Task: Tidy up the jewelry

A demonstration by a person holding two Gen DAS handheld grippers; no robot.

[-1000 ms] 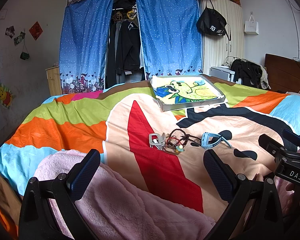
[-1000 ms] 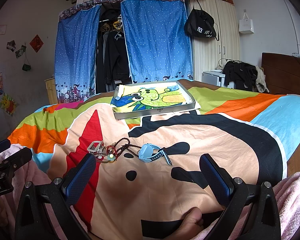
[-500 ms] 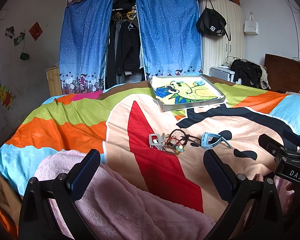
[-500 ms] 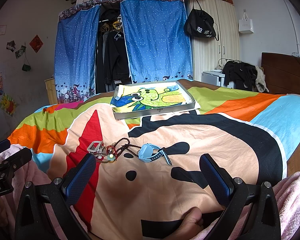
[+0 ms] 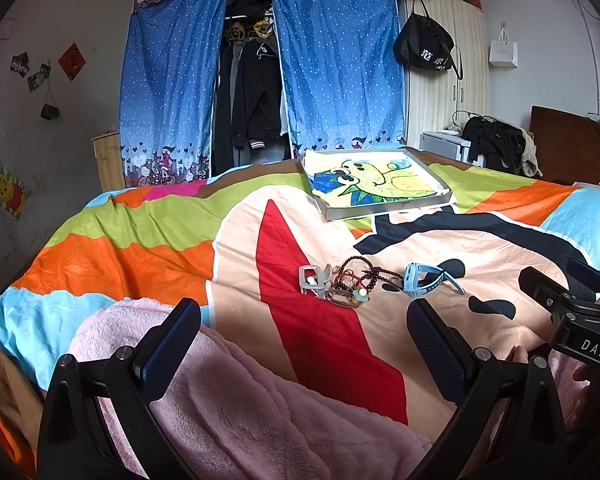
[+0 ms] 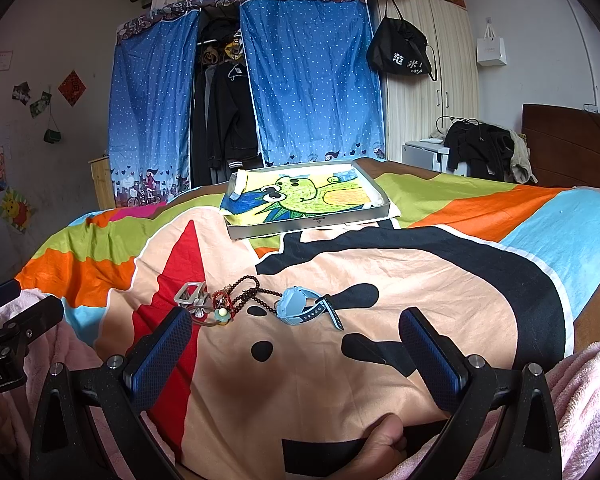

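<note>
A small heap of jewelry lies on the colourful bedspread: a grey hair clip [image 5: 313, 279] [image 6: 190, 293], dark bead bracelets [image 5: 358, 274] [image 6: 244, 292] with a yellow charm [image 6: 222, 313], and a light blue watch [image 5: 424, 279] [image 6: 302, 306]. Farther back sits a shallow grey tray [image 5: 380, 211] [image 6: 312, 224] lined with a cartoon drawing. My left gripper [image 5: 304, 334] is open, low and short of the heap. My right gripper [image 6: 296, 342] is open too, just short of the watch. Neither holds anything.
A pink fleece sleeve [image 5: 236, 400] lies under the left gripper. The right gripper's body [image 5: 572, 312] shows at the right edge of the left wrist view. A toe [image 6: 384, 436] pokes up at the bed's near edge. Blue curtains [image 5: 336, 76] and a wardrobe stand behind.
</note>
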